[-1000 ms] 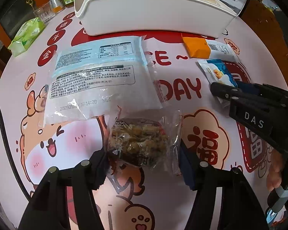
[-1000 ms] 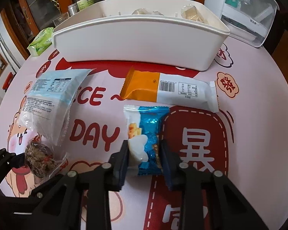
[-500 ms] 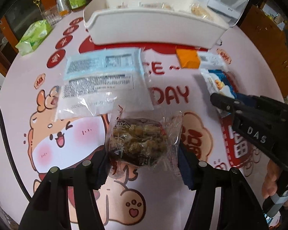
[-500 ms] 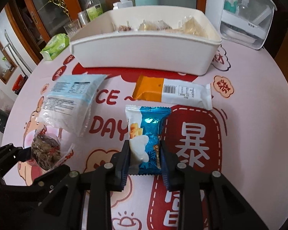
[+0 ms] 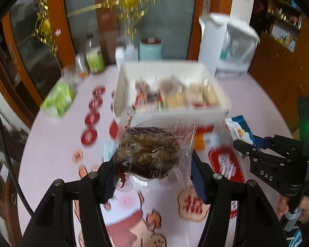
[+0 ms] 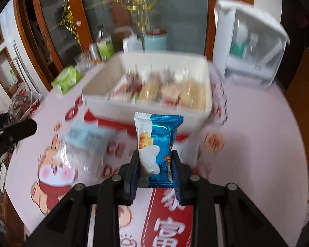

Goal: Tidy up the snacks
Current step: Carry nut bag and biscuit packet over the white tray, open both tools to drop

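Observation:
My left gripper [image 5: 153, 177] is shut on a clear packet of brown snack [image 5: 150, 152] and holds it above the table, short of the white bin [image 5: 175, 113]. My right gripper [image 6: 155, 175] is shut on a blue and white snack packet [image 6: 156, 144], also lifted, in front of the white bin [image 6: 117, 103]. The bin holds several wrapped snacks. A pale blue and white packet [image 6: 84, 144] lies on the table at the left. An orange and white packet [image 5: 204, 142] lies below the bin. The right gripper also shows in the left wrist view [image 5: 249, 146].
A green tissue pack [image 5: 57, 100], bottles and jars [image 5: 94, 59] stand at the back left. A white lidded appliance [image 6: 249, 45] stands at the back right. The round table carries a pink cartoon cloth [image 6: 257, 135].
Both grippers have lifted their packets off the table and tilted up toward the bin. The view is blurred by motion.

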The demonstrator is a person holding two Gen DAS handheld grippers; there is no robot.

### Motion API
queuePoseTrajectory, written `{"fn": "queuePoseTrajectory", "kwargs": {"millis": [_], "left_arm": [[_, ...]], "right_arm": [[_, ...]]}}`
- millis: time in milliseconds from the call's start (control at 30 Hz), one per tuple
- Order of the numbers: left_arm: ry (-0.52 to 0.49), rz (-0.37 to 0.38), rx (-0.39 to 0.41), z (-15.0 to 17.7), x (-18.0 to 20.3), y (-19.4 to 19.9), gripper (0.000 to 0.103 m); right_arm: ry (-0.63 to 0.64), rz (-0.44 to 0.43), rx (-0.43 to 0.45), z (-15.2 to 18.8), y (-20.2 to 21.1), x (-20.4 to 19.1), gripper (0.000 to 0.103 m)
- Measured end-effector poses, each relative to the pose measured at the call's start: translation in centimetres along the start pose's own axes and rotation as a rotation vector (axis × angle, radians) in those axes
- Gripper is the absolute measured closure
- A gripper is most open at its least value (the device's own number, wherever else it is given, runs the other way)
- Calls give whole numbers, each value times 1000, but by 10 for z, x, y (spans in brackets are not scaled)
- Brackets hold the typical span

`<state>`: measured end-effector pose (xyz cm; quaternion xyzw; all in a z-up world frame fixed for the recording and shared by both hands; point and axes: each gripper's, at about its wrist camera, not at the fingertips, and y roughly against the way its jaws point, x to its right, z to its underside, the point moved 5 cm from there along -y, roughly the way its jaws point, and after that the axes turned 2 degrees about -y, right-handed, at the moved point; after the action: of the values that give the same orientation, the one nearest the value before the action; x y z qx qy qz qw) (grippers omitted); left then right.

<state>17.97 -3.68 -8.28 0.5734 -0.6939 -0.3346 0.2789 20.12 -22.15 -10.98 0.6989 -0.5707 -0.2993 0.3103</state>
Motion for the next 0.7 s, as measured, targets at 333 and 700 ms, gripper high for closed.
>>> {"fn": "queuePoseTrajectory", "kwargs": {"millis": [333, 700], "left_arm": [[-62, -75, 156, -114, -16, 22, 43], [-98, -90, 205, -183, -15, 1, 42]], "right_arm": [[65, 82, 243, -135, 66, 1, 74], [-6, 75, 247, -193, 37, 1, 74]]}}
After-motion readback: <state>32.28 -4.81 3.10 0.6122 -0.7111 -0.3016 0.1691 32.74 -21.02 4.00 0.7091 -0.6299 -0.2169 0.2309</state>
